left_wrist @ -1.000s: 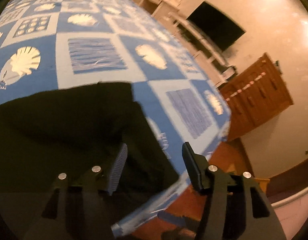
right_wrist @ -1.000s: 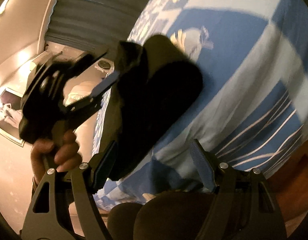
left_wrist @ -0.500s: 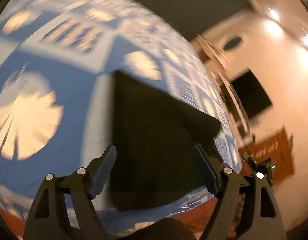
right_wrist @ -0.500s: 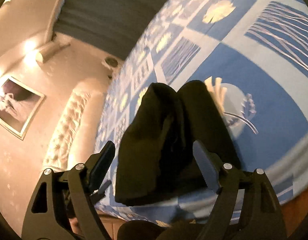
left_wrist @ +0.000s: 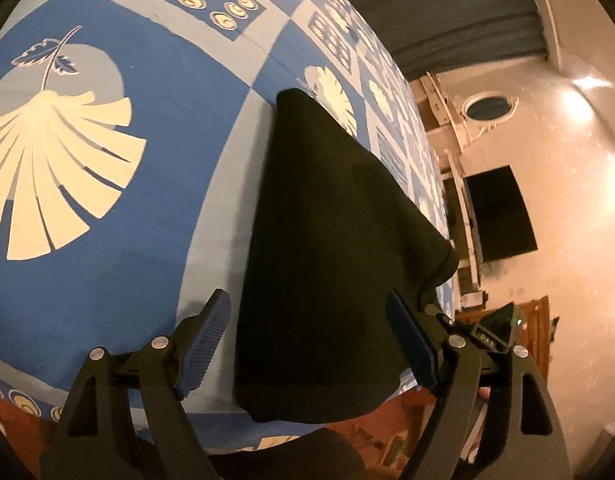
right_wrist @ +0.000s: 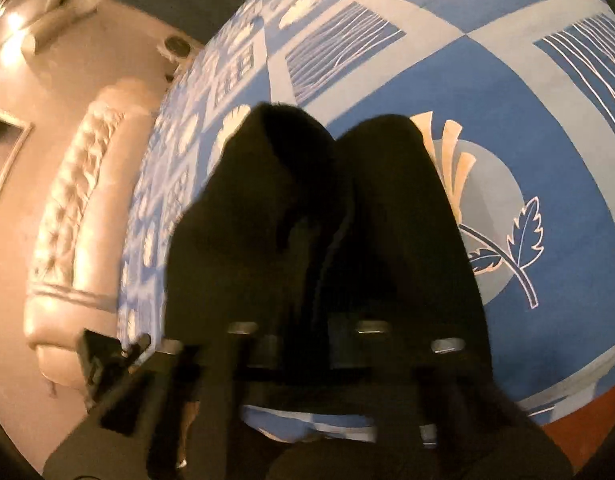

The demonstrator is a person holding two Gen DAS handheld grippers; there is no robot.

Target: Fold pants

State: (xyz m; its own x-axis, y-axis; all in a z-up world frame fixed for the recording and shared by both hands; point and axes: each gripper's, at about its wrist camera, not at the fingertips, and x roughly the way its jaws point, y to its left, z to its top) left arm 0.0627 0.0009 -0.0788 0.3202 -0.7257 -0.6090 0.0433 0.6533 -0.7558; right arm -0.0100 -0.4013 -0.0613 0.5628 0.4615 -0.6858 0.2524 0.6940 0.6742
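Left claw [left_wrist: 307,344] open | one pants [left_wrist: 327,260] | one bedspread [left_wrist: 127,240]

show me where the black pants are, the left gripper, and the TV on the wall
black pants [left_wrist: 327,248]: left wrist view, middle of the folded fabric.
left gripper [left_wrist: 307,344]: left wrist view, midway between its open fingertips.
TV [left_wrist: 499,212]: left wrist view, centre of the dark screen.

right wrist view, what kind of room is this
Most likely a bedroom. The black pants lie on a bed with a blue shell-print bedspread, a tufted cream headboard stands at its end, and the left wrist view shows a wall-mounted dark screen.
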